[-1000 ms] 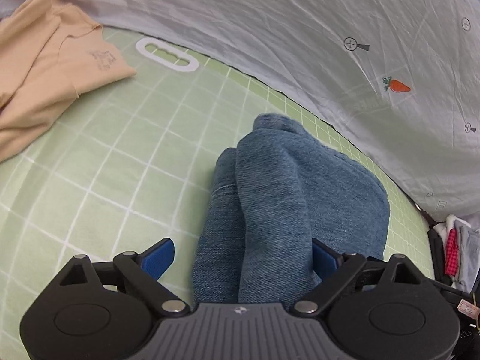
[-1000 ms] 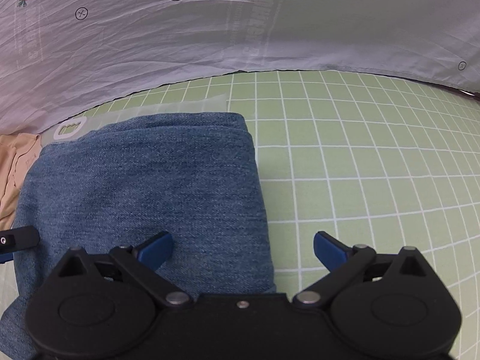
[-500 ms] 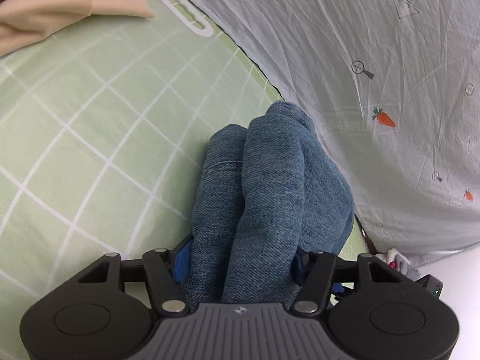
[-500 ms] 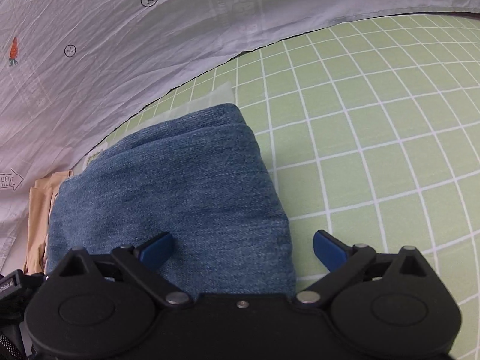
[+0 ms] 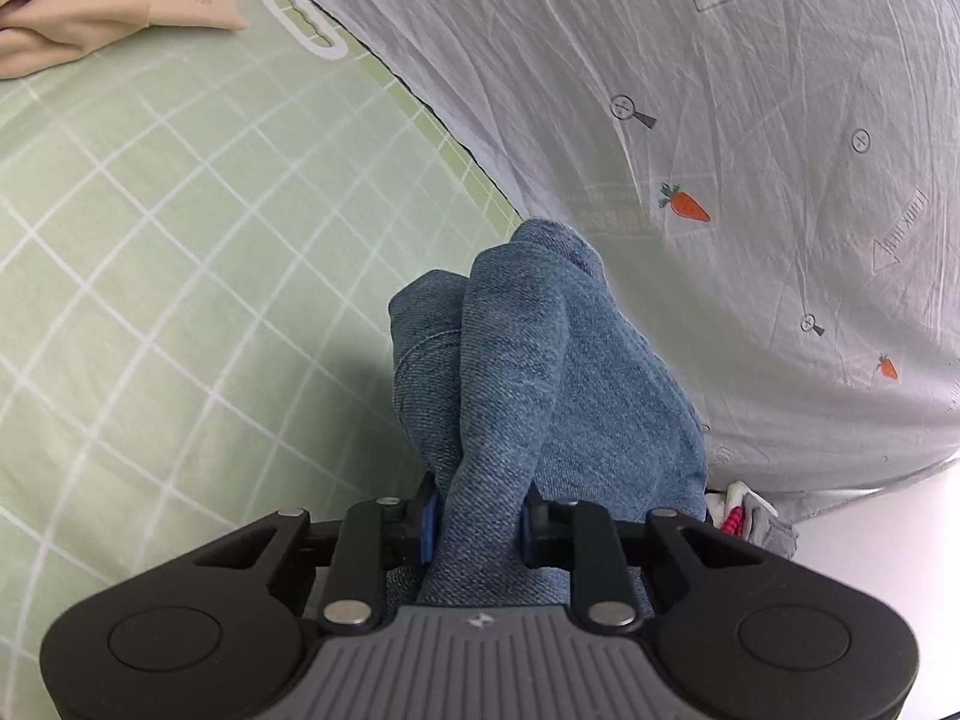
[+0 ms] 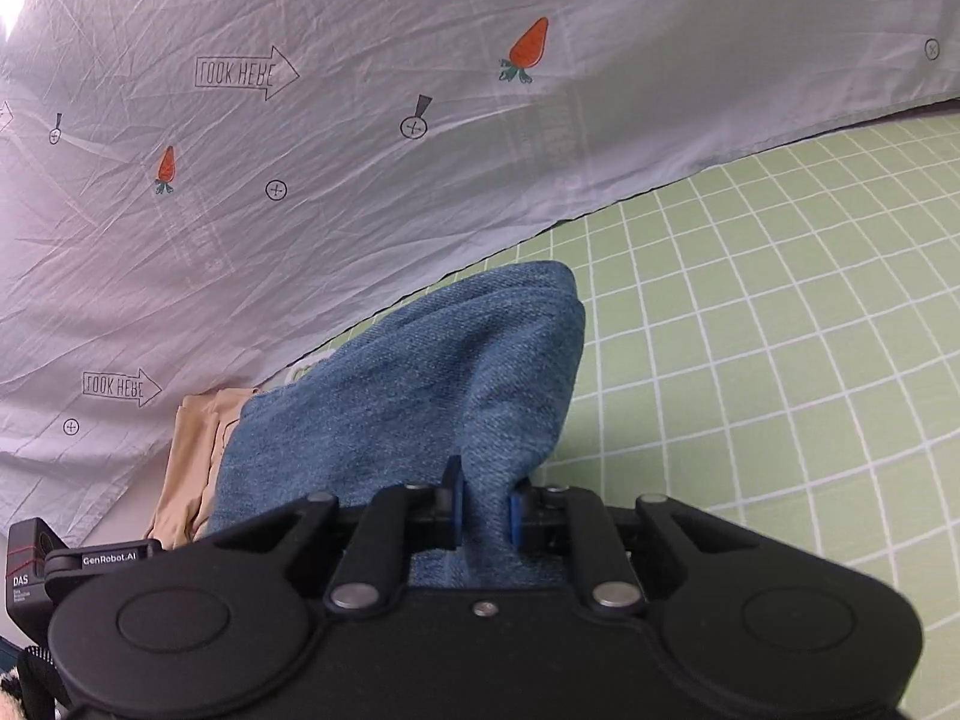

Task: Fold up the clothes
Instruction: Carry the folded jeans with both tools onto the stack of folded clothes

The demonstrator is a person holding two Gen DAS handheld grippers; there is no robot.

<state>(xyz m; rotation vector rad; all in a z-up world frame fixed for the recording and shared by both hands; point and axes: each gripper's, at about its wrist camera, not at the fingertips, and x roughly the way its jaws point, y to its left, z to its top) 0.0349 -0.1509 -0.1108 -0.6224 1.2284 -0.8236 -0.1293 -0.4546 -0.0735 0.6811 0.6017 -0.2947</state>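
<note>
The jeans (image 5: 540, 372) are rough twill-weave blue denim, matt. The white printed sheet (image 6: 360, 150) is thin creased cloth, and the green grid mat (image 5: 150, 228) looks smooth.

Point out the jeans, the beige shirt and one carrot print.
jeans (image 5: 540, 372), left wrist view, top fold of the denim.
beige shirt (image 5: 120, 6), left wrist view, its flat front.
carrot print (image 6: 529, 48), right wrist view, its orange body.

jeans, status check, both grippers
Left hand-held gripper shut on jeans. Right hand-held gripper shut on jeans too. Beige shirt lies clear, nothing in the way.
</note>
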